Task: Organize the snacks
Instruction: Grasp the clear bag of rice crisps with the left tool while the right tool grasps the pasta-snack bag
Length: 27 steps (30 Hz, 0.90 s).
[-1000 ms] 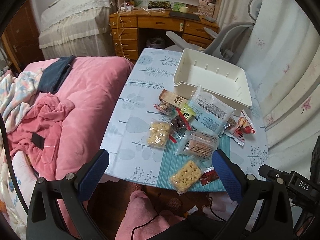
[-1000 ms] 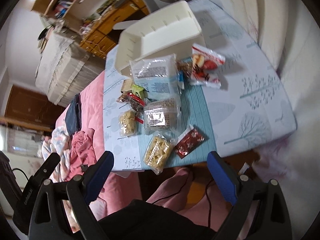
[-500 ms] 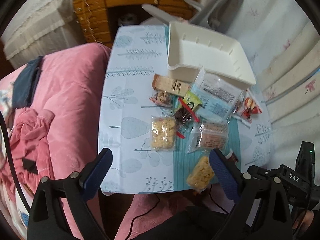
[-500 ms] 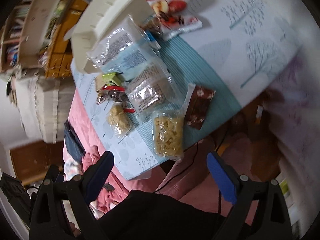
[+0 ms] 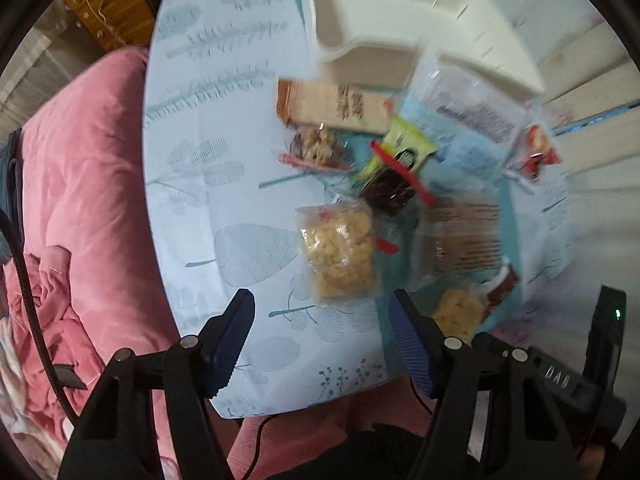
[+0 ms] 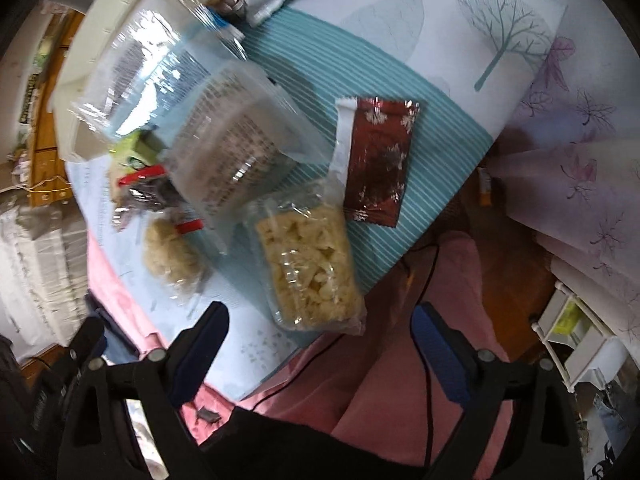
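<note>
Several snack packets lie on a table with a leaf-print cloth [image 5: 224,152]. A white plastic bin [image 5: 404,28] stands at the far end. My left gripper [image 5: 320,340] is open and empty, just in front of a clear pack of yellow puffed snack [image 5: 340,248]. My right gripper [image 6: 320,344] is open and empty, just above a second yellow snack pack [image 6: 312,268] at the table's near edge. A dark red packet [image 6: 380,160] lies beside it. A clear pack with brown contents [image 6: 232,152] lies behind.
A tan box [image 5: 332,108], a green packet [image 5: 404,148] and a red fruit packet [image 5: 536,152] lie near the bin. A pink bed [image 5: 80,200] runs along the table's left side. A curtain [image 6: 580,160] hangs at the right.
Both grippers have moved down and closer to the table; the snack packs now fill more of each view. Both stay open and empty.
</note>
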Tool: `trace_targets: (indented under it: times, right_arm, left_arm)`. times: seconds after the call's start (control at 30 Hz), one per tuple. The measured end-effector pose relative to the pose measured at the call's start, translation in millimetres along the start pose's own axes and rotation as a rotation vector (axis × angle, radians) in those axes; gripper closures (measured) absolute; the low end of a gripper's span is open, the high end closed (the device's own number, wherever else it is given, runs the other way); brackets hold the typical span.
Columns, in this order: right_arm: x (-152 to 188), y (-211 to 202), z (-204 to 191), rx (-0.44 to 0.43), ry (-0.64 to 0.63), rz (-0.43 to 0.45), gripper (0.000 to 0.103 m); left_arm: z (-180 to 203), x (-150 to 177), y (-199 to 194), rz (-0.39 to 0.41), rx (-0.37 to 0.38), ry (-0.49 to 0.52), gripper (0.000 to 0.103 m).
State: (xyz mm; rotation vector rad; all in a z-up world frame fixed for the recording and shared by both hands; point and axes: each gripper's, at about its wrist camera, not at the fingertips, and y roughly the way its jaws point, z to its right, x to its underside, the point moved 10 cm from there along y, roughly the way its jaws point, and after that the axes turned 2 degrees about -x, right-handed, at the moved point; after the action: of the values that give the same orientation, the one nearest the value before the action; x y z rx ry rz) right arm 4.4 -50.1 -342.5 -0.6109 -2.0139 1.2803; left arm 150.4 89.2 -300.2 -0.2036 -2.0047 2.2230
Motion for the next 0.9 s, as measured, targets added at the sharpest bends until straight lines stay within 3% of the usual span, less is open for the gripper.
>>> trace_targets:
  times: [0.23,0.67,0.9]
  right_arm:
    - [3,32,4,0.090,-0.005,-0.029,0.022]
    - [2,50,-12,0.169,-0.120,-0.079,0.047]
    - [11,49,-17,0.158,-0.117,-0.092,0.049]
  left_arm:
    - [13,-10,51,-0.132,-0.011,0.001,0.035]
    - [10,-31,90,-0.152,-0.001,-0.110,0.052]
    - [4,-29,93,-0.137,0.022,-0.107,0.056]
